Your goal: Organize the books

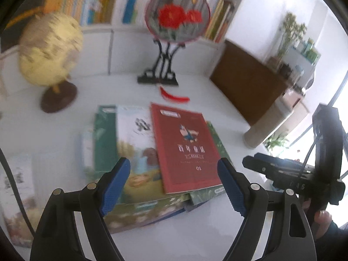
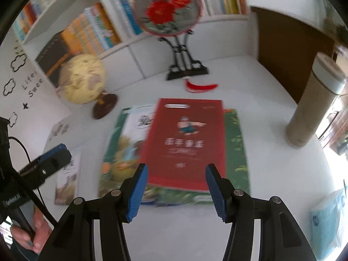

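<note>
A red book (image 1: 184, 145) lies on top of a loose pile on the white desk, over an illustrated book (image 1: 134, 143) and a green one (image 1: 104, 134). My left gripper (image 1: 174, 162) hovers open over the pile's near edge with nothing between its blue pads. The right gripper (image 1: 282, 169) shows at the right, held by a hand. In the right wrist view the red book (image 2: 187, 139) lies straight ahead on the green book (image 2: 236, 148). My right gripper (image 2: 176, 168) is open and empty above its near edge. The left gripper (image 2: 52, 156) is at the left, over a smaller book (image 2: 67, 178).
A globe (image 2: 82, 78), a round flowered fan on a black stand (image 2: 167, 8) and a red tassel (image 2: 201, 87) stand behind the pile. A tall beige flask (image 2: 315, 102) is at the right. Shelves of upright books (image 2: 97, 28) line the back. A blue packet (image 2: 326, 221) lies near right.
</note>
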A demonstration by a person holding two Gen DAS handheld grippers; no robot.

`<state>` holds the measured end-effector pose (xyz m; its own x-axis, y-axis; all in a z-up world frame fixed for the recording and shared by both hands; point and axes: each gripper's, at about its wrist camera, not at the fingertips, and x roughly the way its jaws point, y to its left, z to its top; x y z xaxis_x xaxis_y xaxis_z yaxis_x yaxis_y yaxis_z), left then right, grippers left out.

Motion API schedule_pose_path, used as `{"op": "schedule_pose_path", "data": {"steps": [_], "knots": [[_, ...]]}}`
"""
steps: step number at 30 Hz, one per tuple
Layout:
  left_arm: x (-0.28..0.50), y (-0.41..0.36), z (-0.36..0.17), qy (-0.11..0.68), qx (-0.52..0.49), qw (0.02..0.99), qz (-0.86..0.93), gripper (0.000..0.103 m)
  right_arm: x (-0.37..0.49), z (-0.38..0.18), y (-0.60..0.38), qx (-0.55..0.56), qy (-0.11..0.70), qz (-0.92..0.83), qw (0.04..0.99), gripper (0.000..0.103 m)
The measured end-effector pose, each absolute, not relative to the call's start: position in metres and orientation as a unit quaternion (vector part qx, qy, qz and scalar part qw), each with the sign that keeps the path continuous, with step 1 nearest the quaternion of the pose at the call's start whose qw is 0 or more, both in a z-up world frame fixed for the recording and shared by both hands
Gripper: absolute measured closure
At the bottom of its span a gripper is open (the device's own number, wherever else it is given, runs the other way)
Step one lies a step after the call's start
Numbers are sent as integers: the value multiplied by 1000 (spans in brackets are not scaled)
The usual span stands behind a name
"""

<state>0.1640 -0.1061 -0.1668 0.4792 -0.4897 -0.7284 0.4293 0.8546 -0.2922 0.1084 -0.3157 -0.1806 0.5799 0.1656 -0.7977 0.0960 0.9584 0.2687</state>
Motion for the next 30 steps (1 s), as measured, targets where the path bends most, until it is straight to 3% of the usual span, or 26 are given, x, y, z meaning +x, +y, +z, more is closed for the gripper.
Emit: {"op": "schedule_pose_path", "data": {"steps": [13,30], "knots": [[201,-142,-242,509,-57,828,-228,24,167,-262,-376,183,519,50,833,52],[200,-151,-248,515,-66,822,-234,23,193,-286,-375,195,535,98,816,52]]}}
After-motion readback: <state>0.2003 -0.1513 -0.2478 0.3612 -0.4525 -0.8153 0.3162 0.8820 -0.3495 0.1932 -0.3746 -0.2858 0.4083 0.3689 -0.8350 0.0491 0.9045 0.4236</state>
